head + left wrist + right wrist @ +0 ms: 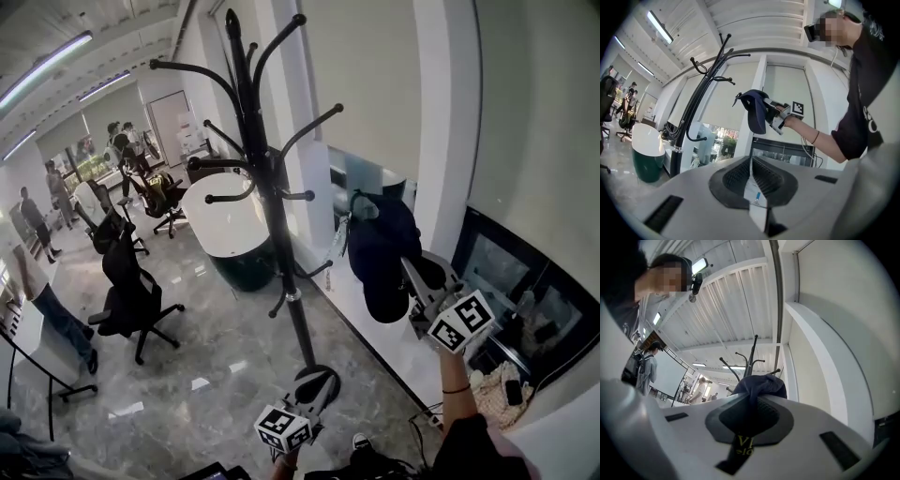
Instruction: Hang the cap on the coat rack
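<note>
Head view: right gripper [405,272] is raised, with the cap [380,253] clamped in its jaws and hanging just beside the coat rack [272,187], on no hook. Left gripper [309,398] is low, its jaws toward the rack's base.

Right gripper view only: dark cap fabric and a lettered strap run back between the jaws. The crown bulges past the tips, and the rack's hooks stand beyond it.

Left gripper view only: its jaws are drawn together on a narrow pale strip, which I cannot identify. The cap is above and ahead of them, the rack ahead to the left.

Room: glossy stone floor [206,347], office chairs [131,291], people far back, ceiling strip lights.
</note>
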Motion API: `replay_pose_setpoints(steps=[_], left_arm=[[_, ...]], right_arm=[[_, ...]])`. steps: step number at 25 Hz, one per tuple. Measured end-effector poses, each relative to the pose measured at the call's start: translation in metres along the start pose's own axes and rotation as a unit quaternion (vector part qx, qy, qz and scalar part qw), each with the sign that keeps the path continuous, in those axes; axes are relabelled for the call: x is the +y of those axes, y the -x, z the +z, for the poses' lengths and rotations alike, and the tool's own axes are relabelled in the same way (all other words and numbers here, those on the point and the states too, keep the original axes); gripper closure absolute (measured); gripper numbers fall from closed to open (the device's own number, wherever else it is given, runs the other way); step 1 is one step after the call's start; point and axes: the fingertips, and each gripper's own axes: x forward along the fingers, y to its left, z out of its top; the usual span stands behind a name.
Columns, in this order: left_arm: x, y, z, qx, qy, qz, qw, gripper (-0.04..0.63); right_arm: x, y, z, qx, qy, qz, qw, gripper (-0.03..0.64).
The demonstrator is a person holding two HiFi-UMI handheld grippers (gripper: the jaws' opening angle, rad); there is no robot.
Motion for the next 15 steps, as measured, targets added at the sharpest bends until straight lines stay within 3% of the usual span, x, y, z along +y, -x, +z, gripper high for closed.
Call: replay_pose_setpoints(steps=[7, 15], left_arm=[[0.021, -0.056, 0.016, -0.012, -0.006, 0.018, 0.9997, 0.591], [0.047, -0.094, 0.019, -0.011, -0.009, 0.043, 0.9990, 0.590]], right_arm=[[-0.071, -0.052, 0.029, -0.048, 0.003, 0.029, 0.998, 0.584], [-0.120, -0.113, 0.072, -0.117, 0.004, 0.079, 0.990, 0.584]])
